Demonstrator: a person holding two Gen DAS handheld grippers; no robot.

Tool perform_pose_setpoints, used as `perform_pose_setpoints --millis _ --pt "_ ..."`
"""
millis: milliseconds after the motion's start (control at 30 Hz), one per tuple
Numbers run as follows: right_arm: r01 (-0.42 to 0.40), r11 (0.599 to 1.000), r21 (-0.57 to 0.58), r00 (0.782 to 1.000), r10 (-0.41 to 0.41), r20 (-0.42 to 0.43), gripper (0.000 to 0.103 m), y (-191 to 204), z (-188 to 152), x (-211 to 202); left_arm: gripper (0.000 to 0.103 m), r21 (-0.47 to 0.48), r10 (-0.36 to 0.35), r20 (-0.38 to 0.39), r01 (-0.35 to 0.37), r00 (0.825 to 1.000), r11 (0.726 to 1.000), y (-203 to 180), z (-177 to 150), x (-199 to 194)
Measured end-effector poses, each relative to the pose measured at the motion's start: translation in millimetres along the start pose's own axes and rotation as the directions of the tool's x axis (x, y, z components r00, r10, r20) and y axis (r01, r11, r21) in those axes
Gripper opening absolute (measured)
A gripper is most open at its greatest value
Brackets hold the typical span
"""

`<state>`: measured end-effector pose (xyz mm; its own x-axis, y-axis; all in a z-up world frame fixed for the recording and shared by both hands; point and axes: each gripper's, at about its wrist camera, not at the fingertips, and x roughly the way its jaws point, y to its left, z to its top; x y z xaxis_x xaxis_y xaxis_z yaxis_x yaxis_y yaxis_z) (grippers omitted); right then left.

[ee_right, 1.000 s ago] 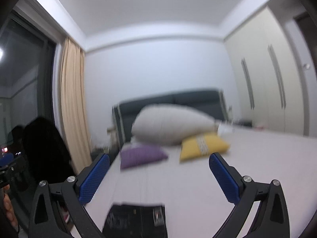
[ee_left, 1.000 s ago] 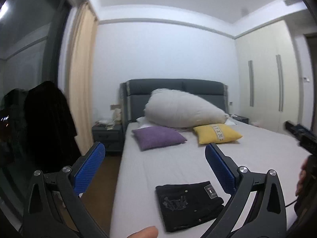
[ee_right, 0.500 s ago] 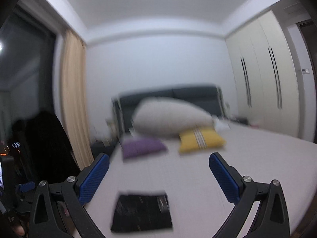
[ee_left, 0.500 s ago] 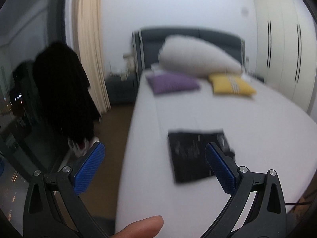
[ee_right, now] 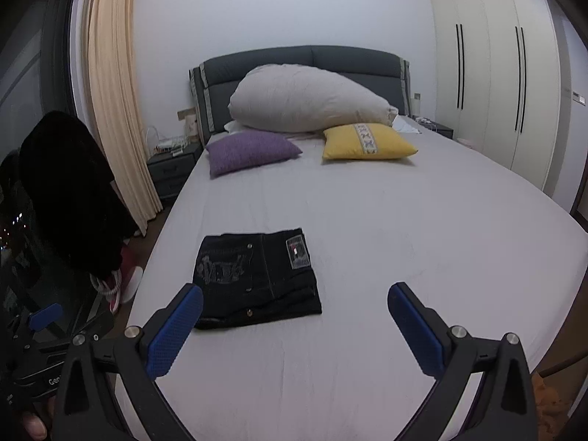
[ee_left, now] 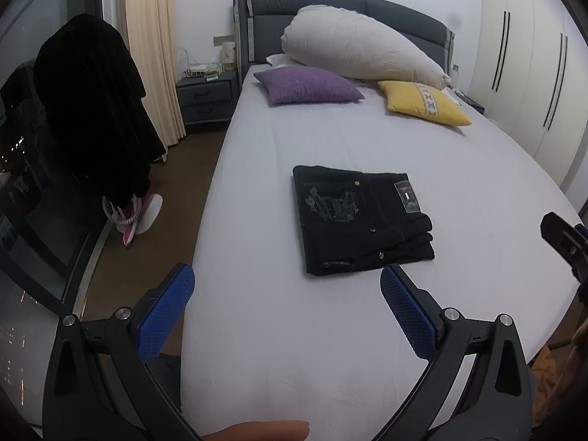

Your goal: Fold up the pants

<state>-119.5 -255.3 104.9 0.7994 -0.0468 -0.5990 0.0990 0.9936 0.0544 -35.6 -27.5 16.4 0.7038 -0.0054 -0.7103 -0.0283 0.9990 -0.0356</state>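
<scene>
The black pants [ee_left: 362, 220] are lying folded into a small square on the bed [ee_left: 330, 349], near its left edge. Bare sheet is lying all around them. The left gripper [ee_left: 286, 294] and right gripper [ee_right: 294, 307] are hanging above the bed, jaws wide, holding nothing.

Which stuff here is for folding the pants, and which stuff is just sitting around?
For the job:
- black pants, already a folded stack on the bed
- left hand-held gripper, open
- right hand-held gripper, open

Just lying about:
- purple cushion
- yellow cushion
- big white pillow
- nightstand
- pink shoe on the floor
</scene>
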Motion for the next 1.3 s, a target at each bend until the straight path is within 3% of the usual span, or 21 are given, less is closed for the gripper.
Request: perform_pose_setpoints --millis 733,1300 --pt "0.0 1.0 -0.022 0.985 -0.004 -0.172 0.103 11 -29 24 0.103 0.011 -0.002 -0.034 0.002 0.999 1.0 -5 -16 1" --pt "-0.002 0.999 -0.04 0.976 -0.007 -0.217 0.103 18 -36 30 0.103 -0.001 -0.005 -0.069 0.005 0.998 1.0 -7 -23 17"
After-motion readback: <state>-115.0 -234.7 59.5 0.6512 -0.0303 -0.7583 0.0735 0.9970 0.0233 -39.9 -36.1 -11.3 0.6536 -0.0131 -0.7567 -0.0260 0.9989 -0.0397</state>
